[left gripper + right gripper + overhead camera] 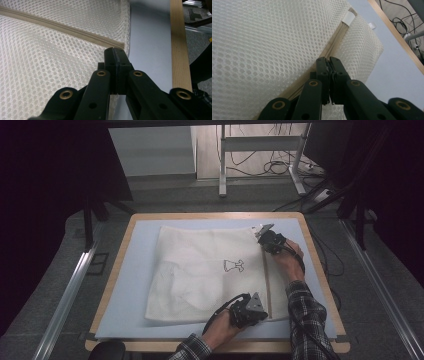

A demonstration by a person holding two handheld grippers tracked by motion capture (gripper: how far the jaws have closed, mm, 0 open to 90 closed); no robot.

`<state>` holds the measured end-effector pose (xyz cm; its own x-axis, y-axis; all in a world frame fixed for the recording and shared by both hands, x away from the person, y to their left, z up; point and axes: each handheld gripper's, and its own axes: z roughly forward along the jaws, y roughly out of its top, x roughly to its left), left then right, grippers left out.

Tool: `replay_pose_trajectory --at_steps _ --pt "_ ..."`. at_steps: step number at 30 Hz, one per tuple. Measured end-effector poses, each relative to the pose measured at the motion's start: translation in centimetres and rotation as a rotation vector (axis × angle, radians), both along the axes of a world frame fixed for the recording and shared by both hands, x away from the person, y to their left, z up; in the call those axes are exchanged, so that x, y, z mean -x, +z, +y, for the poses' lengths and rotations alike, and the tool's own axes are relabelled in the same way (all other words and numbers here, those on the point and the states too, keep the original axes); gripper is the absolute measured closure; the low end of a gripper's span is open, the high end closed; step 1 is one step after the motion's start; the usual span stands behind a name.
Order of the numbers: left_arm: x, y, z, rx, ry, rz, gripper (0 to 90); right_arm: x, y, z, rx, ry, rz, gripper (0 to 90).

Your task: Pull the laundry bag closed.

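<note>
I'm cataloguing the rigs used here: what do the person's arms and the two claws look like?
Plaid flannel sleeves cover both forearms. The left claw is black with a grey triangular plate and a black cable; the right claw matches it. Close up, brass-coloured rivets stud the black jaws.

Grey-blue mat on wood-edged table; cables on floor behind.

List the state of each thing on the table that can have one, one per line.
Mesh laundry bag: lying flat on the blue mat, slightly rumpled.
Zipper: looks closed along the stretch in view.
Left gripper: jaws shut on the bag's edge at the zipper's end.
Right gripper: jaws shut on the zipper; the pull itself cannot be made out.
</note>
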<state>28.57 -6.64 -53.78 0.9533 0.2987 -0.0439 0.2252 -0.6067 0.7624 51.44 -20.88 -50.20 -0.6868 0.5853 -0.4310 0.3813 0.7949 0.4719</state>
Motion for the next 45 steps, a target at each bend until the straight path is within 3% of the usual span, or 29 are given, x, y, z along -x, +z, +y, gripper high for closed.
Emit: replay_pose_trajectory --at_steps 16,45 --pt "0.1 0.0 0.0 -0.003 0.002 -0.007 90.0 -1.5 -0.1 0.2 -0.019 -0.015 -0.007 86.2" --pt "0.1 0.0 0.0 -0.002 0.002 -0.004 90.0 -3.3 -0.3 0.9 0.009 -0.017 -0.039 86.2"
